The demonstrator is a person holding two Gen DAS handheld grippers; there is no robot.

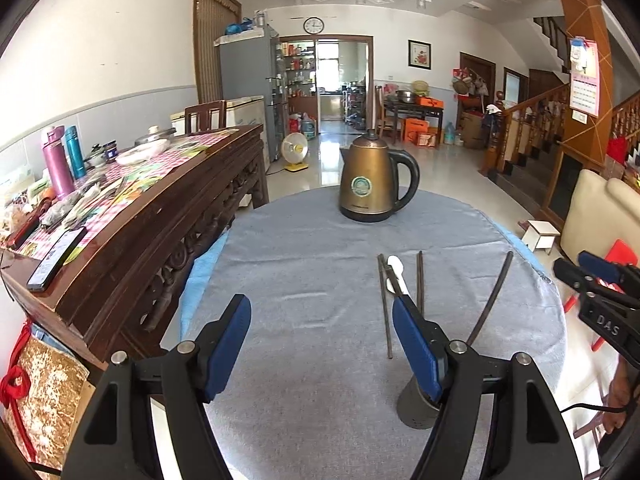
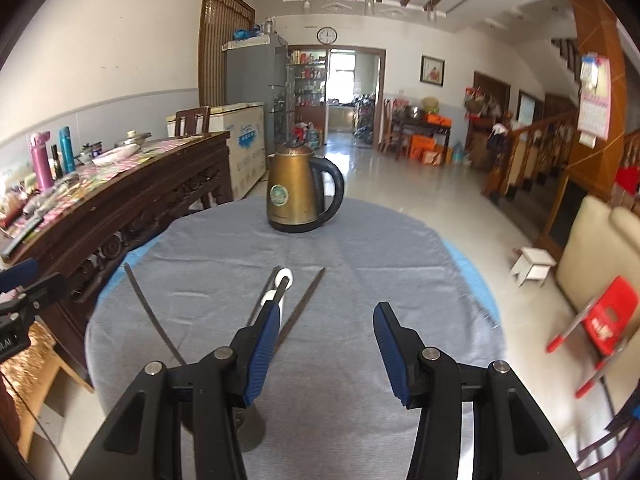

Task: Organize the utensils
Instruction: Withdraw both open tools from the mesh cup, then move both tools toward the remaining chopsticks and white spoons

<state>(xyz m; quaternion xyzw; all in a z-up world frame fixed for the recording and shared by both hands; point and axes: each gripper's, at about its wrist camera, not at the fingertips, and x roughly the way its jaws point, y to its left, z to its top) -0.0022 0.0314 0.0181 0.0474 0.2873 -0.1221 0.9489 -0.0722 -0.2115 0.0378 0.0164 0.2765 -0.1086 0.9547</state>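
Hovering over the table, both claws released, nothing between the jaws. Chopsticks and white spoon lie flat at 12 o'clock off the left claw's right finger, and at 11 o'clock off the right claw; long axes run 6-to-12, spoon bowl far end. Gray cup sits at 5 o'clock, under the left claw. Left looks nearer

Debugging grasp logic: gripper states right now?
Left gripper: open, holding nothing.
Right gripper: open, holding nothing.
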